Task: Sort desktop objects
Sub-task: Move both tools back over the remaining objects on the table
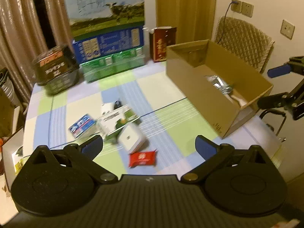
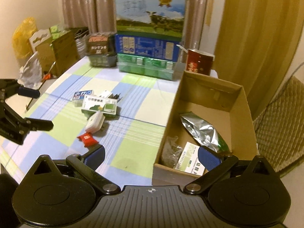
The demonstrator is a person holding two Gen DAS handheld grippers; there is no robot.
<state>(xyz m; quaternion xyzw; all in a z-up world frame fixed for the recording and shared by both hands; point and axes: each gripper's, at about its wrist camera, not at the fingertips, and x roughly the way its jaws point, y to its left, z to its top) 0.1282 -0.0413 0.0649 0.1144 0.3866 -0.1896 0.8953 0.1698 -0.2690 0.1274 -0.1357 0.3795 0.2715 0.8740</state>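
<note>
Both tongs stand wide apart and grip nothing. Left gripper (image 1: 149,145) hangs low in the left wrist view, above the cluster at centre frame; right gripper (image 2: 151,156) sits low in its own view, one finger over the cloth, the other over the box's near corner.

At left of the left wrist view, the table (image 1: 171,131) edge curves down the frame. Right of that edge lies a blue packet (image 1: 82,126), touching a green carton (image 1: 118,120). A white case (image 1: 132,137) leans against the carton's near side. Just below it, apart, lies a red sachet (image 1: 142,157). Bare checked cloth runs from the cluster rightward to the box (image 1: 199,95), which fills the right of the frame, its near corner at the table's right edge.

In the right wrist view, the box holds a foil bag (image 2: 203,131), a dark bag (image 2: 171,152) and a white carton (image 2: 191,159).
</note>
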